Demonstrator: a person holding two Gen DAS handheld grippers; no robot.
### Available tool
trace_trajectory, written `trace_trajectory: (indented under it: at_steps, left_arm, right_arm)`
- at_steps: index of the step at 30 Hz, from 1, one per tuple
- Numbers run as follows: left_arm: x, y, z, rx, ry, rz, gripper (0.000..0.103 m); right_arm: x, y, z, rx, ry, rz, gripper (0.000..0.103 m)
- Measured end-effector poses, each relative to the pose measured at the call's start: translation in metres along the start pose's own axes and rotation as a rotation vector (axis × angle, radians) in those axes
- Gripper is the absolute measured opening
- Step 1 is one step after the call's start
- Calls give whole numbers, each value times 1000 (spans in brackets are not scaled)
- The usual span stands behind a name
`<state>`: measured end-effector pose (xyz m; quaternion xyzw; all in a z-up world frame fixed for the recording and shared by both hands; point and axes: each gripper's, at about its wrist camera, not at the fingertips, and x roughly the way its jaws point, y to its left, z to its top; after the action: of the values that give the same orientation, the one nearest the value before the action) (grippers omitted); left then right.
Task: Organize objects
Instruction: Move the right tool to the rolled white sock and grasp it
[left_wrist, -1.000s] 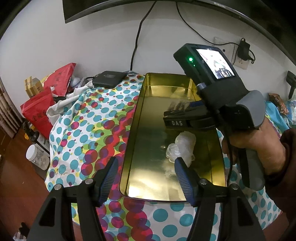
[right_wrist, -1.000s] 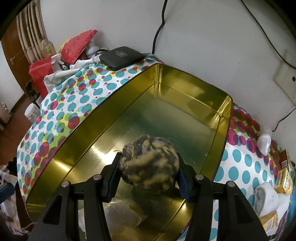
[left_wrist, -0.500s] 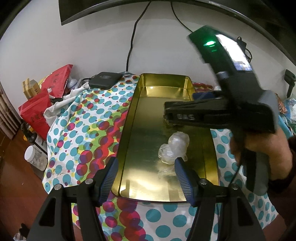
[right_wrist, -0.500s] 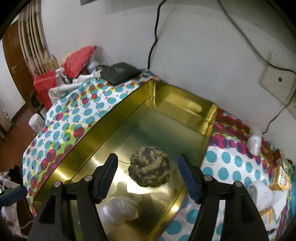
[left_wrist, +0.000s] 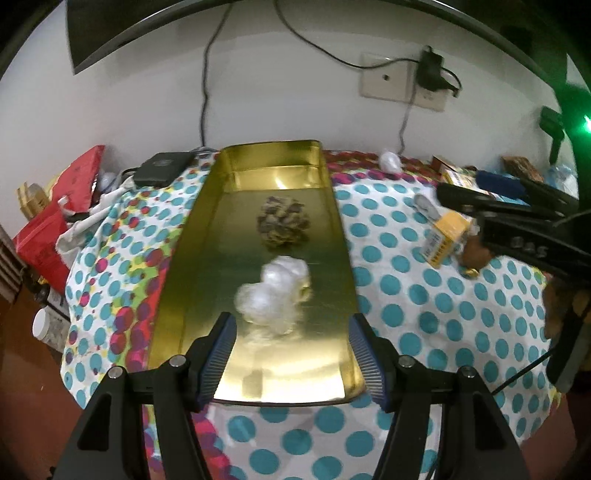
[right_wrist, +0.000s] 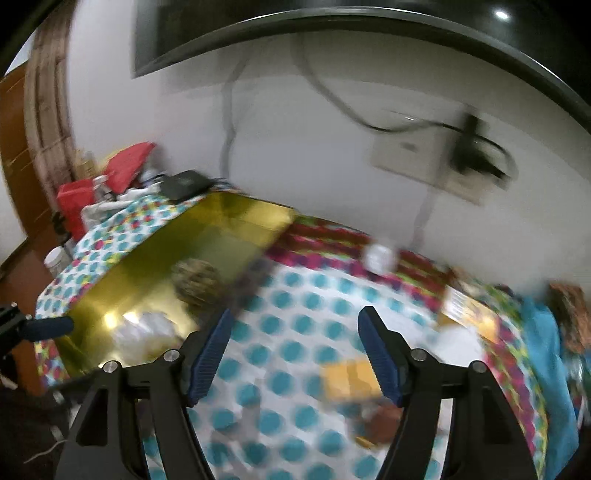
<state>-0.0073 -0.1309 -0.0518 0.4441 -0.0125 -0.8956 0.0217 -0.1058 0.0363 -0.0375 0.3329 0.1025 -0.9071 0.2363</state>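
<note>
We see the rope ball (left_wrist: 283, 225) lying in the gold tray (left_wrist: 184, 258), toward its far end, well apart from both claws. The crumpled clear plastic (left_wrist: 275, 295) lies just nearer in the same tray, a little ahead of the left claw (left_wrist: 291, 354), which is spread with nothing in it. The right claw (right_wrist: 295, 350) has just been opening, with nothing between its fingers, and hovers over the dotted cloth of the counter (right_wrist: 295, 295) beside the tray's right edge, near a yellow box (right_wrist: 351, 376).
</note>
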Motion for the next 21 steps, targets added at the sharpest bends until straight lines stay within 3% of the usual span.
trace_trajectory:
  at_steps: [7, 11, 15, 21]
  left_arm:
    - [1, -33, 2, 50, 9, -25, 65]
    - [2, -47, 0, 82, 18, -15, 65]
    - [3, -59, -2, 104, 30, -10, 65]
    - [6, -74, 0, 132, 38, -2, 65]
  right_arm:
    - [-18, -88, -48, 214, 43, -119, 71]
    - [-16, -123, -70, 314, 76, -147, 71]
    - [-8, -137, -83, 338, 101, -160, 71]
    - [10, -139, -91, 344, 127, -94, 70]
